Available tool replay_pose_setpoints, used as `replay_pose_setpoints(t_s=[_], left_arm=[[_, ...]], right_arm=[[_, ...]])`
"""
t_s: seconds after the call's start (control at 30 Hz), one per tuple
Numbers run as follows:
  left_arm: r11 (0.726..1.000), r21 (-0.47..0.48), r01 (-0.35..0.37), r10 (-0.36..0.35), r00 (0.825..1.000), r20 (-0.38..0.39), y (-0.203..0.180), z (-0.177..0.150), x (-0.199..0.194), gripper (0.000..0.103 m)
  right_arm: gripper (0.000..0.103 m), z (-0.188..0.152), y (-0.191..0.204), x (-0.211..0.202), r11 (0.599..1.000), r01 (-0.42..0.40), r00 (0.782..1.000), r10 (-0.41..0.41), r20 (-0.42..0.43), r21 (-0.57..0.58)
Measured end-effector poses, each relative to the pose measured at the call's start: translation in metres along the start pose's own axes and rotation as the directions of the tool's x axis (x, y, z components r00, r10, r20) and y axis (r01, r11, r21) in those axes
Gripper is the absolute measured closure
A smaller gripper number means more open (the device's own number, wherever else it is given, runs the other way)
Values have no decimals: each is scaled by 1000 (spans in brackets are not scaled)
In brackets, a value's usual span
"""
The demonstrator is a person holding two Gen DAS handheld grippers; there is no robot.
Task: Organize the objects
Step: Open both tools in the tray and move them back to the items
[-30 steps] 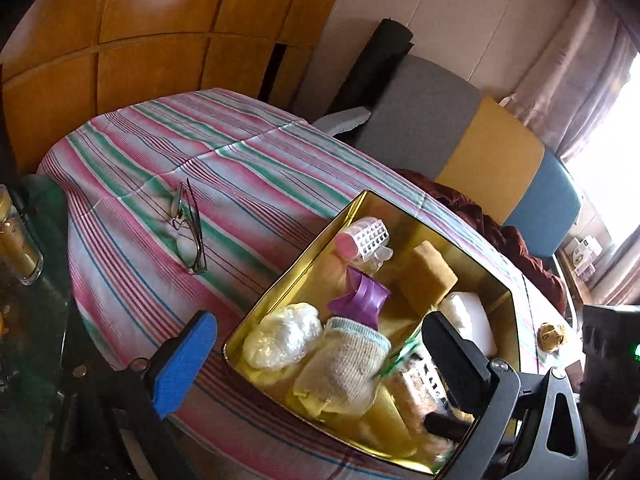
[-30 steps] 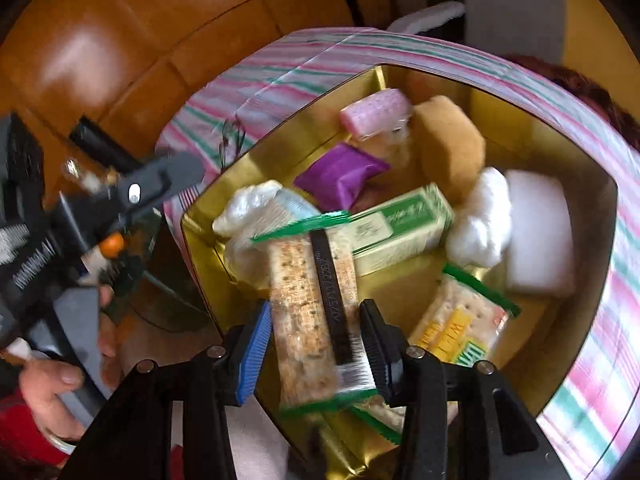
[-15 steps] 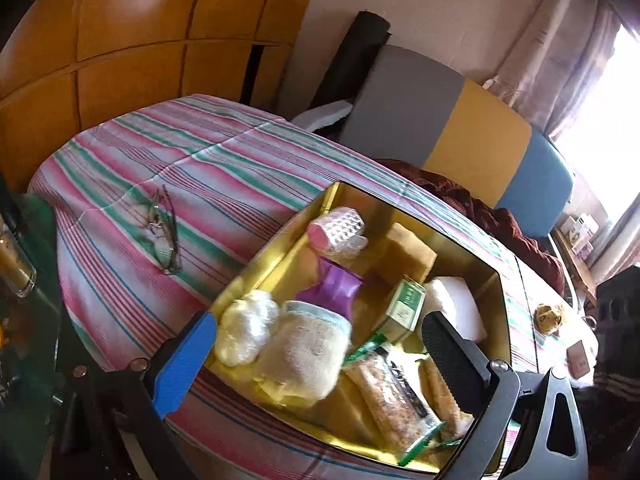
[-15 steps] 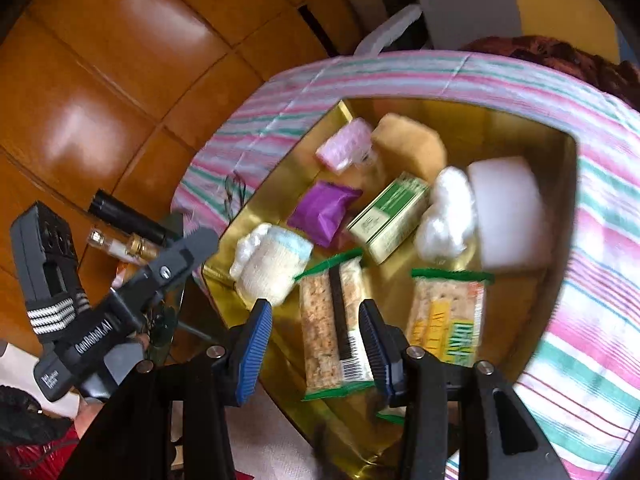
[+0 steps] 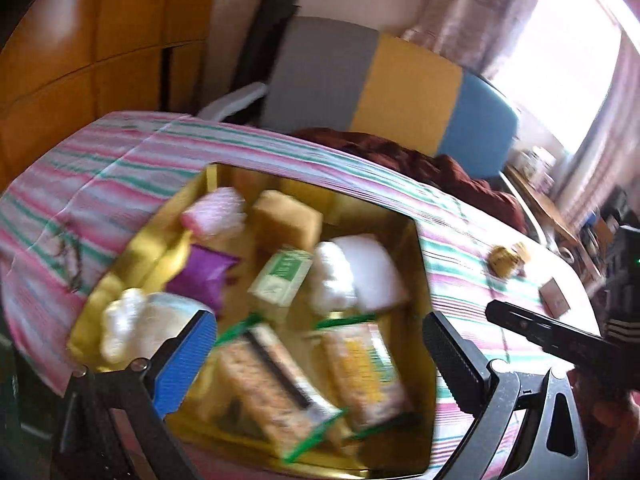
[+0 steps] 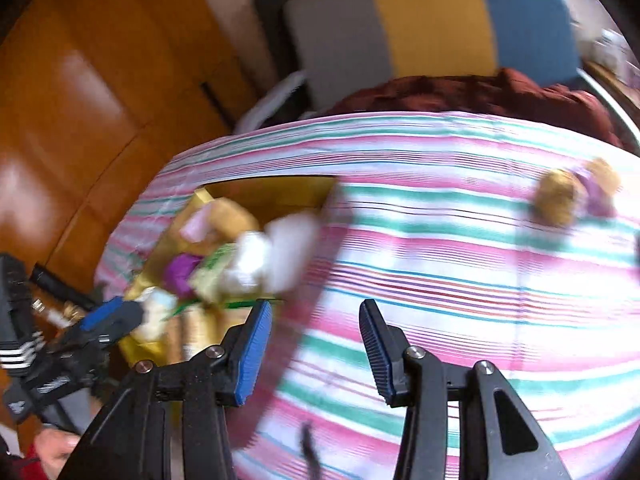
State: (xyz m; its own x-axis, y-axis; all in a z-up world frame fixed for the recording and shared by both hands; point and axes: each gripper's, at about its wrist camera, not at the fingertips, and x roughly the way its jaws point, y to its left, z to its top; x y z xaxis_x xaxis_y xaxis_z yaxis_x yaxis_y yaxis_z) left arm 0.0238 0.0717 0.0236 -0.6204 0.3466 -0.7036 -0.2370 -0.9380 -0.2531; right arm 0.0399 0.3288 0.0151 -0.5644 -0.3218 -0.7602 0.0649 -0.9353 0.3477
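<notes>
A gold tin box (image 5: 420, 264) sits on the striped tablecloth (image 5: 120, 168), holding two cracker packs (image 5: 272, 384), a green carton (image 5: 282, 278), a purple pouch (image 5: 206, 274), a tan sponge (image 5: 286, 220), white pads (image 5: 360, 272) and a pink roller (image 5: 212, 212). My left gripper (image 5: 316, 360) is open and empty above the box's near side. My right gripper (image 6: 316, 352) is open and empty over bare cloth to the right of the box (image 6: 272, 192). A small tan toy (image 6: 560, 198) lies far right on the cloth; it also shows in the left wrist view (image 5: 506, 260).
Glasses (image 5: 70, 256) lie on the cloth left of the box. A small brown card (image 5: 554, 300) lies near the toy. A grey, yellow and blue chair back (image 6: 420, 16) and dark red cloth (image 6: 460, 96) stand behind the table. Wooden panels (image 6: 80, 100) are at left.
My right gripper let go of the cracker pack, now lying in the box, and swung right over bare cloth. My left gripper shifted right along the box.
</notes>
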Motion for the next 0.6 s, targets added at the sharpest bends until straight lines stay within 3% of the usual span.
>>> replay_pose_setpoints(t_s=[0.03, 0.23, 0.6], left_arm=[[1000, 18, 9, -9, 1000, -3, -8, 1, 2, 0], [988, 125, 88, -82, 995, -48, -64, 2, 19, 0], [929, 303, 214, -161, 968, -191, -164, 3, 70, 0]], right_arm=[[57, -4, -25, -4, 998, 52, 999, -52, -3, 40], [57, -13, -92, -9, 981, 163, 986, -161, -33, 102], [57, -1, -191, -30, 934, 261, 965, -250, -76, 243]])
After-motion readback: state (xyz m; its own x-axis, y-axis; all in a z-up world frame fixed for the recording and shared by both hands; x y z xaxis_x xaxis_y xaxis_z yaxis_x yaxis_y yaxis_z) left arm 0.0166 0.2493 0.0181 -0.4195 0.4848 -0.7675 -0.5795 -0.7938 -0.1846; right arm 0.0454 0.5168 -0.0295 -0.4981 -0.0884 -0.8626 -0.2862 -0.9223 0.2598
